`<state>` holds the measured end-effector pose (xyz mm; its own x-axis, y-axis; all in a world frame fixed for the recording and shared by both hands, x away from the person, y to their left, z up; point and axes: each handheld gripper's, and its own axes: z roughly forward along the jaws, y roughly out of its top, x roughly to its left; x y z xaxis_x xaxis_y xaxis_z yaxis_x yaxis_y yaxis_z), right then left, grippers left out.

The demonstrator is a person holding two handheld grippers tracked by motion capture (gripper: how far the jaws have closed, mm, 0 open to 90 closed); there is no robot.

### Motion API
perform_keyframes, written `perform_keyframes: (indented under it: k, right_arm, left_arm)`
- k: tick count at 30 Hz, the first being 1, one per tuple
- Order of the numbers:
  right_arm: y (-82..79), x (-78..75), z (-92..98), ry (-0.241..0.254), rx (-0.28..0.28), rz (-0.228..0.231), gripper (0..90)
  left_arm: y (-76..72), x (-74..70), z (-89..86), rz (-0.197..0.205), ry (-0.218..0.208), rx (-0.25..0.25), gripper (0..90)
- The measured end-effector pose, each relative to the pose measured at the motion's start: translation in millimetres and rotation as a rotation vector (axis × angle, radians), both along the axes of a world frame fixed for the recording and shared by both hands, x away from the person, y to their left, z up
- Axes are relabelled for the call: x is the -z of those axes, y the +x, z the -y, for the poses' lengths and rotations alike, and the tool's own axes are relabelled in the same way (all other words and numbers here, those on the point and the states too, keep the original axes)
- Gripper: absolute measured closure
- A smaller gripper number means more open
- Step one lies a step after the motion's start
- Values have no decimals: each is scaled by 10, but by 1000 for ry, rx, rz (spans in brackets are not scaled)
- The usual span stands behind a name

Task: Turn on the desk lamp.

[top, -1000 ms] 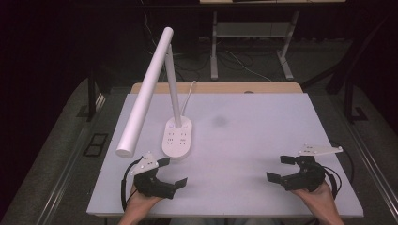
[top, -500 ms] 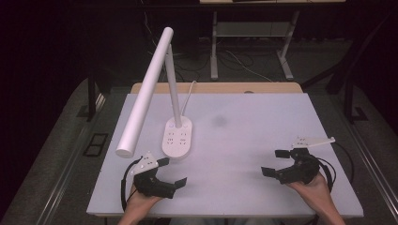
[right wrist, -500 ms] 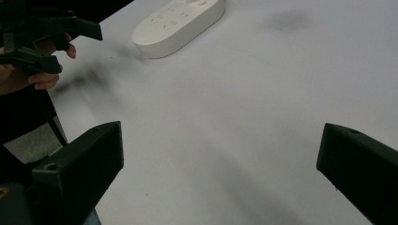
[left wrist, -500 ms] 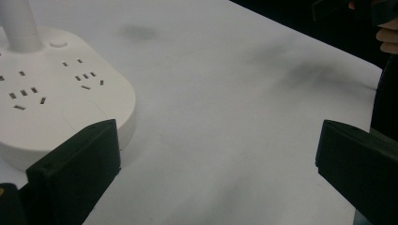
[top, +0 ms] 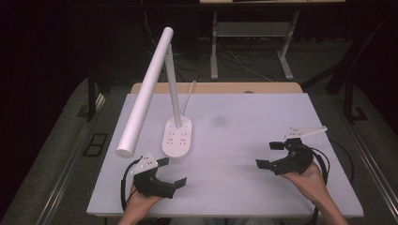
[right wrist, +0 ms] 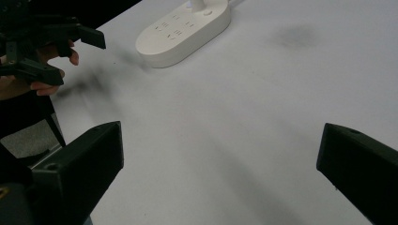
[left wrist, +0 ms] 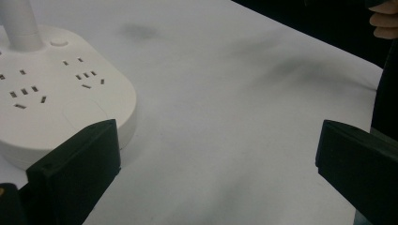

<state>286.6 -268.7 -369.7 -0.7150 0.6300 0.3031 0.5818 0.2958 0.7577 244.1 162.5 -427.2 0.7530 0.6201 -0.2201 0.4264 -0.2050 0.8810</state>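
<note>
A white desk lamp stands on the left half of the white table (top: 244,187). Its flat base (top: 177,137) carries several sockets, and its long tube head (top: 145,89) slants down toward the left front. My left gripper (top: 172,171) rests just in front of the base, open and holding nothing. In the left gripper view the base (left wrist: 56,103) lies beside the left jaw, apart from it. My right gripper (top: 268,154) hovers at the right front, open and empty, pointing left. The right gripper view shows the base (right wrist: 183,28) far ahead and the left gripper (right wrist: 42,42) at the upper left.
A faint dark smudge (top: 218,121) marks the table's middle. The lamp's white cord (top: 191,89) runs off the back edge over a wooden strip (top: 216,87). Metal table legs (top: 214,47) stand on the dark floor behind.
The right gripper has moved away from the front edge and slightly left, toward the middle. The left gripper and the lamp have stayed in place.
</note>
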Motion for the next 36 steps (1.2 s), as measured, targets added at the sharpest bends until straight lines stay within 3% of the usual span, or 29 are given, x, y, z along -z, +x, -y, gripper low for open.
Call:
perform_keyframes:
  k: [36]
  right_arm:
    - [489,-258,-457,-46,-65,4,8]
  left_arm:
    - [6,13,16,-4,13,9,0]
